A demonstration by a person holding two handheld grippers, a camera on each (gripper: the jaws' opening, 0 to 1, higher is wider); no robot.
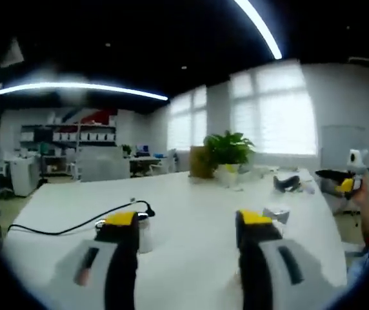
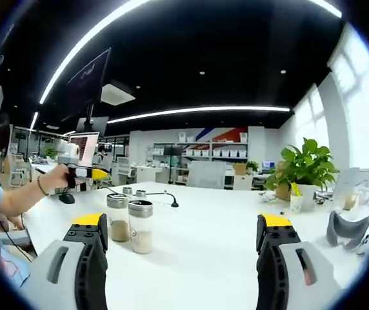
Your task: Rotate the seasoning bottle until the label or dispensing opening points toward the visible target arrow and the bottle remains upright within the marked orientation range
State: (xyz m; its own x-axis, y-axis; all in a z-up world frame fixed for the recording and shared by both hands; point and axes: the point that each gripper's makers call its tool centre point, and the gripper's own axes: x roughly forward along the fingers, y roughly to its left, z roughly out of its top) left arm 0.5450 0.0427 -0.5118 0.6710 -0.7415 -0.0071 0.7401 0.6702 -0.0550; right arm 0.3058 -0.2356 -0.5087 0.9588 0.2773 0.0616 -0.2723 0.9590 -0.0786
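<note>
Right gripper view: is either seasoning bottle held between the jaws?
No: both seasoning bottles stand free on the white table, and the right gripper is open.

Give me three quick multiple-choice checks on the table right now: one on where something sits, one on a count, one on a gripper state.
1. In the right gripper view, where do the seasoning bottles stand?
A. Just beyond the left jaw
B. Against the potted plant
C. On the floor

2. How many lidded glass bottles stand side by side there?
A. Two
B. Five
C. Zero

3. How does the right gripper stand?
A. Shut on a bottle
B. Open, nothing between the jaws
C. Shut on the cable

Answers: 1 A, the bottles rise right beside the yellow-tipped left jaw, far from the potted plant. 2 A, two silver-lidded bottles touch or nearly touch. 3 B, bare white table shows between the wide-set jaws.
</note>
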